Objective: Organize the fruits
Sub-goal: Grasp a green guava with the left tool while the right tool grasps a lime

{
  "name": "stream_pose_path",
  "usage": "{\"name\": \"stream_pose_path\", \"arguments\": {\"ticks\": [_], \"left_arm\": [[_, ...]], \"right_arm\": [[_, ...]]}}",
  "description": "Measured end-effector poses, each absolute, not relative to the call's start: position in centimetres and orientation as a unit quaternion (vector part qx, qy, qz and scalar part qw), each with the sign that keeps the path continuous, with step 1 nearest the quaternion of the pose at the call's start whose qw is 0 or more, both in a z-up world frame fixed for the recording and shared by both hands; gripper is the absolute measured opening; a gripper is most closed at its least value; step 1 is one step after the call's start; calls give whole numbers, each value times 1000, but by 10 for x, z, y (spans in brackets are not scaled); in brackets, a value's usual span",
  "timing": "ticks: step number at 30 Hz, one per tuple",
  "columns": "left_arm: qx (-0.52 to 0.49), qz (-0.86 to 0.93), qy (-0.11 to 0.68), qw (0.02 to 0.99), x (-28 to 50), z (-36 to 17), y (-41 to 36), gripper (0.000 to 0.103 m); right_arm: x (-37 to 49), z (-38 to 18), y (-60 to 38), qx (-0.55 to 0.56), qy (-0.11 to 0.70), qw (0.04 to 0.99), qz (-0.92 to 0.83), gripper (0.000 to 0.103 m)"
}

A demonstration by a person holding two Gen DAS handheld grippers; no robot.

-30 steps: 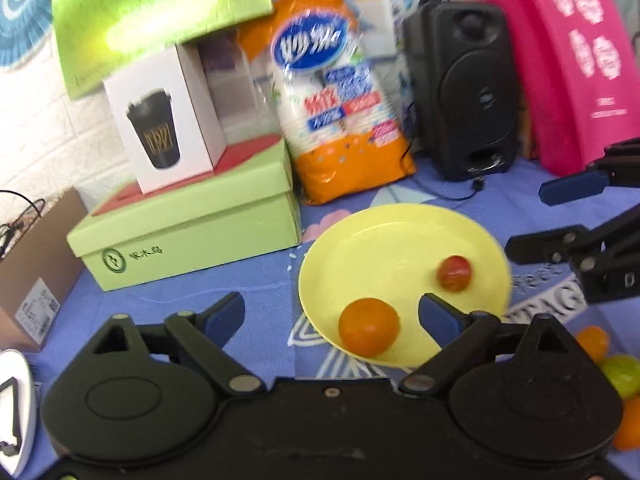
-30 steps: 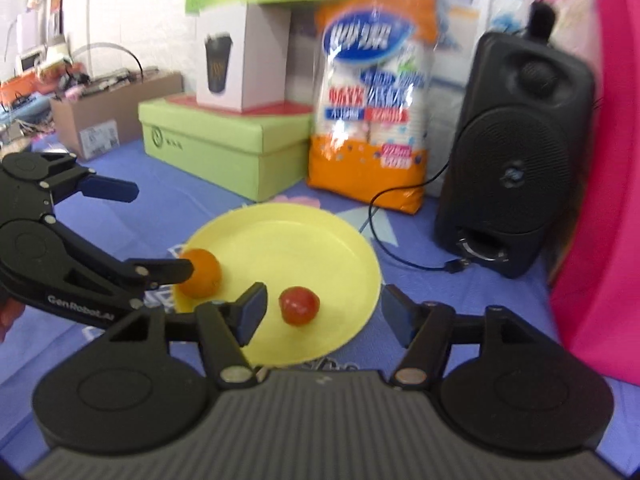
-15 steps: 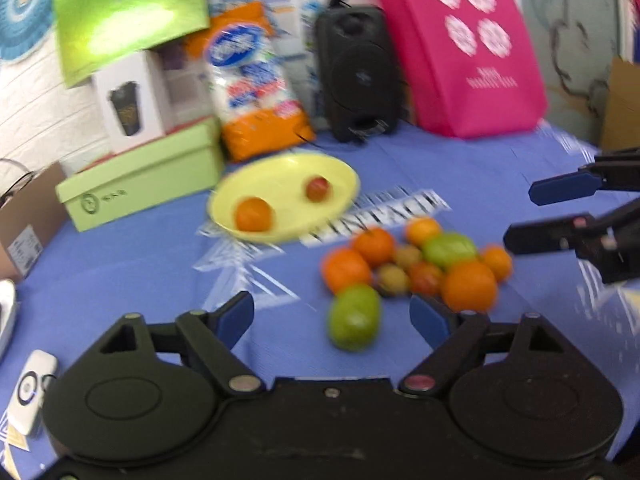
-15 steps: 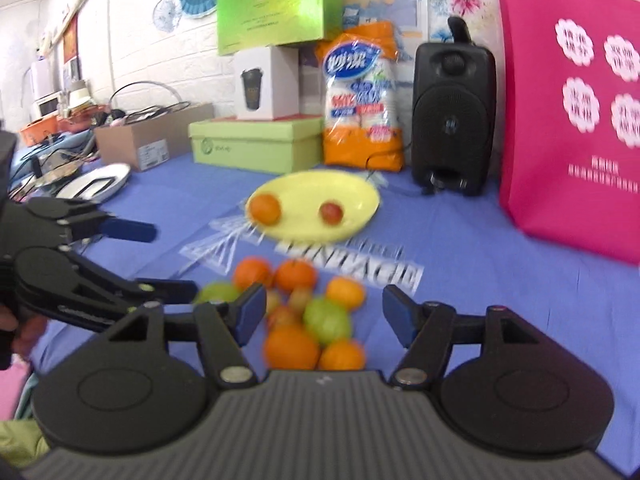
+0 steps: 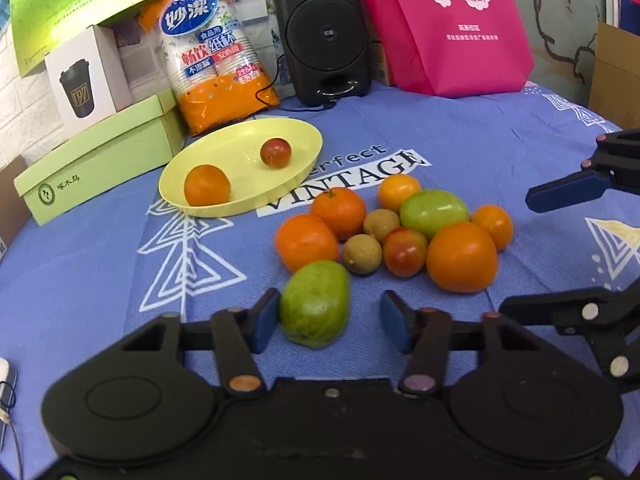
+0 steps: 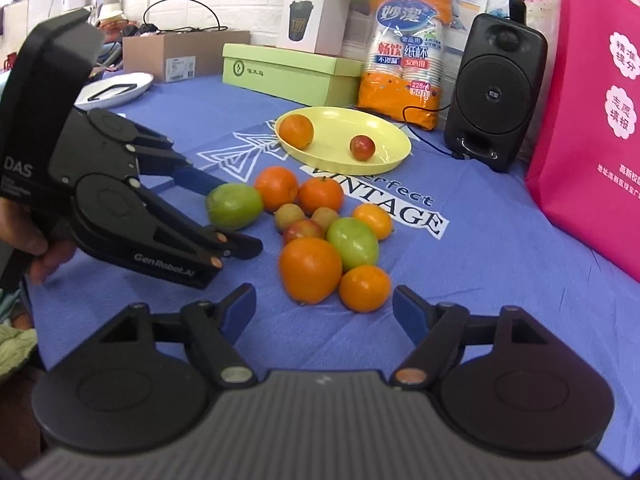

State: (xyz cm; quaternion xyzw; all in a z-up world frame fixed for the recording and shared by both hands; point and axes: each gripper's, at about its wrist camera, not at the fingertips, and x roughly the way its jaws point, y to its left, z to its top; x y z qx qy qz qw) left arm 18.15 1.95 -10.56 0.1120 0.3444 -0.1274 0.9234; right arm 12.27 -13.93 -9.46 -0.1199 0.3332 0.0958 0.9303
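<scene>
A yellow plate (image 5: 304,136) (image 6: 396,140) holds an orange (image 5: 207,185) (image 6: 296,131) and a small red fruit (image 5: 275,152) (image 6: 362,147). A pile of several fruits lies on the blue cloth in front of it. My left gripper (image 5: 326,320) (image 6: 226,216) is open around a green fruit (image 5: 316,302) (image 6: 234,205) at the pile's near edge; its left pad touches the fruit. My right gripper (image 6: 324,312) is open and empty, just short of a large orange (image 6: 310,270) and a smaller orange (image 6: 365,288). It also shows in the left wrist view (image 5: 560,248).
Behind the plate stand a green box (image 5: 96,160), a white cup box (image 5: 90,76), a bag of paper cups (image 5: 212,52), a black speaker (image 5: 326,32) and a pink bag (image 5: 452,24). A white dish (image 6: 116,88) and cardboard box (image 6: 180,54) sit far left.
Both grippers have pulled back from the plate to the fruit pile. My left gripper has come down around the green fruit. Both stay open.
</scene>
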Motion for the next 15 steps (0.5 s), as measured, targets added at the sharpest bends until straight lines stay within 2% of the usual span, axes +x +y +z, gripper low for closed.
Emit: {"name": "stream_pose_path", "arguments": {"ticks": [1,15], "left_arm": [[106,-131,347,923,184,-106,21,38],[79,-118,355,924,180,-102,35,38]], "right_arm": [[124,-95,-139,-121,334,930,98,75],[143,-96,-151,-111,351,925,97,79]]}}
